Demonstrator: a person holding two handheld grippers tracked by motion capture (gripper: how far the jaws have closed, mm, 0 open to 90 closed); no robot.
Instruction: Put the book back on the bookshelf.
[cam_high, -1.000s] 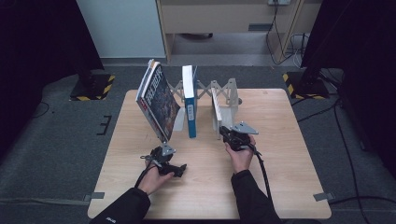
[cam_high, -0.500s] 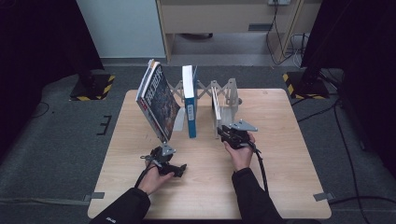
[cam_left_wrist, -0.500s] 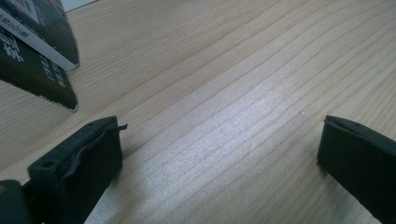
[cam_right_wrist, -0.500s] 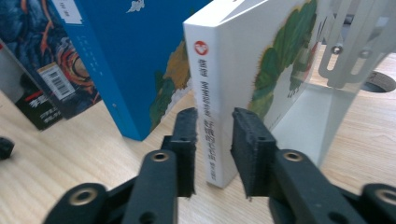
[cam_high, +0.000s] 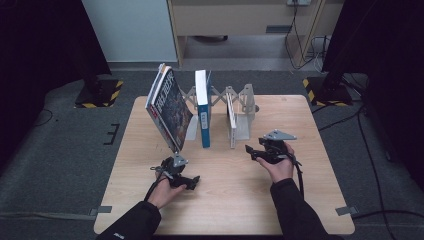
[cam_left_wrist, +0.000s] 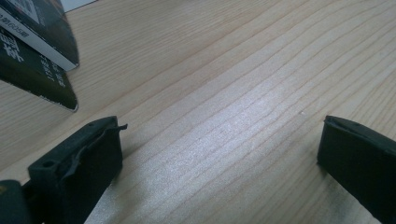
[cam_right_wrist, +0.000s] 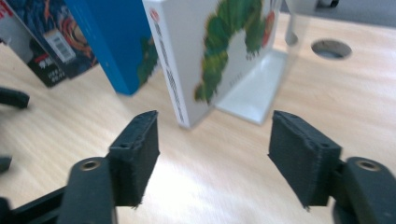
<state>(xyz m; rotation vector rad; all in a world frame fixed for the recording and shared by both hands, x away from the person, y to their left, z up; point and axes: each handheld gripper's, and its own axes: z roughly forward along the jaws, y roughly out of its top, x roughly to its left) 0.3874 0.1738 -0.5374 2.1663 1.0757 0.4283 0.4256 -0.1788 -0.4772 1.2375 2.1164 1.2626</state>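
Three books stand in a row on the wooden table (cam_high: 300, 200). A dark comic-style book (cam_high: 169, 107) leans left, a blue book (cam_high: 202, 107) stands upright, and a thin white book (cam_high: 231, 120) rests against a metal bookend (cam_high: 246, 112). The white book's cover (cam_right_wrist: 219, 51) bears a green caterpillar. My right gripper (cam_high: 255, 151) (cam_right_wrist: 215, 154) sits just right of and in front of the white book; its jaws have just been opening, with nothing between them. My left gripper (cam_high: 182, 172) (cam_left_wrist: 219, 149) rests open on the table below the dark book's corner (cam_left_wrist: 42, 70).
An expanding metal rack (cam_high: 220, 95) stands behind the books. A round hole (cam_right_wrist: 330, 48) is in the tabletop beyond the bookend. Bare wood lies in front of both hands. Black stands with yellow-striped bases (cam_high: 97, 92) flank the table on the floor.
My right gripper has drawn back from the white book's lower edge toward the right and has opened. The white book stays standing. The left hand has not moved.
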